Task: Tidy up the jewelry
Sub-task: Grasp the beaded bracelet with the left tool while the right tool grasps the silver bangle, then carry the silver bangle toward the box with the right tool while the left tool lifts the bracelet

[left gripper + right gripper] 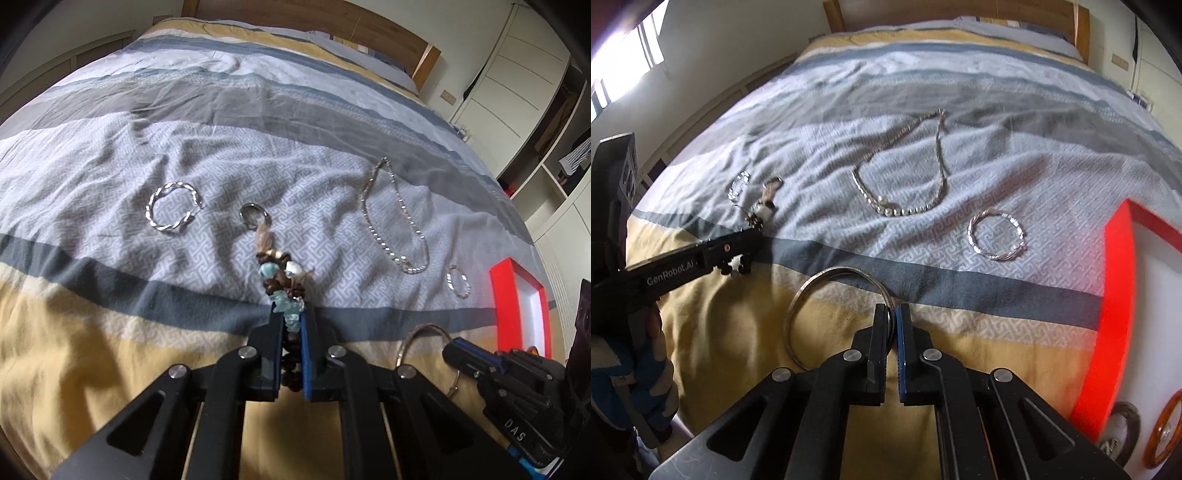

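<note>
On the striped bedspread (110, 140), the jewelry lies scattered, and the chain necklace (397, 221) serves as the landmark. Left of the necklace, the left gripper (291, 321) is clamped on the near end of a beaded charm (284, 280) of brown, white and pale blue beads; its far end, a small metal ring, rests on the cloth beyond the fingertips. Farther left of the necklace lies a twisted silver hoop (171, 206), apart from the charm.

Nearer the camera than the necklace, on the yellow band of the bedspread, the right gripper (894, 314) is closed on a thin metal bangle (812, 295); the bangle's rim sits pinched between the narrow jaws, and the rest of the loop swings out to the left over the cloth. Whether the loop touches the bedspread I cannot tell.

Right of the necklace and a little nearer lies a second twisted hoop (997, 236), flat on the patterned grey band. Farther right again is a red tray (1115, 295) with a white inside; two round pieces, one dark and one orange-brown, show at its near corner, too cut off to name.

In the right wrist view the left gripper comes in from the left edge, held by a gloved hand (646, 354), its tips at the charm well left of the necklace.
</note>
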Motion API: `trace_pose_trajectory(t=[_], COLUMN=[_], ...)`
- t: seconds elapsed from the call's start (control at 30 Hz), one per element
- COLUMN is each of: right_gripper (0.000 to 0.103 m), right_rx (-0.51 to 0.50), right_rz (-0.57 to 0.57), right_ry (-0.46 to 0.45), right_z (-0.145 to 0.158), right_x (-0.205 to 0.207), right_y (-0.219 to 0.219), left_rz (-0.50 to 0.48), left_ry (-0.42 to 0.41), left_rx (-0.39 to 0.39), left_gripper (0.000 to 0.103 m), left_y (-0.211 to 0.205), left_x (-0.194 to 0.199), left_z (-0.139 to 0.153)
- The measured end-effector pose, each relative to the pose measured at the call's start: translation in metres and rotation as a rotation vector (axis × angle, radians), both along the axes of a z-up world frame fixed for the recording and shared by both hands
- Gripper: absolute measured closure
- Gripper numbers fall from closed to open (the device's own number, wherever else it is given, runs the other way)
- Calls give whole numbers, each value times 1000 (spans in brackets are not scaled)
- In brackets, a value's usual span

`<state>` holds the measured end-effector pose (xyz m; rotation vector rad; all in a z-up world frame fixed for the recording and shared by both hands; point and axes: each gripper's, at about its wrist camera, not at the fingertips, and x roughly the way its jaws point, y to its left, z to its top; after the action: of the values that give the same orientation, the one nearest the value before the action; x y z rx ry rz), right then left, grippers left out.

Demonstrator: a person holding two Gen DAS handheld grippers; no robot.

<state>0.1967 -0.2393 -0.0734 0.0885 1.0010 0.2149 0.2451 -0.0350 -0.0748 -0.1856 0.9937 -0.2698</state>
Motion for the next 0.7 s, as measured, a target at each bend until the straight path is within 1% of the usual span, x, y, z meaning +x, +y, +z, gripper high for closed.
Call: trace_pose_trajectory(t=[0.2,0.53,0.7], right_gripper=[99,100,100], right_rx=[-8,-12,-17], right_rz=[19,9,3], right_ry=[-71,-142,-176], right_z=[31,76,97], right_x=[-20,-61,-86], right_y=[6,5,4], left_rz=[14,49,58], left_ry=[-33,-85,-126], left_rx=[-17,-21,-20], left_gripper=[96,96,96], left_y=[14,41,49], left_x=[-25,-72,-98], left_z=[25,67,90])
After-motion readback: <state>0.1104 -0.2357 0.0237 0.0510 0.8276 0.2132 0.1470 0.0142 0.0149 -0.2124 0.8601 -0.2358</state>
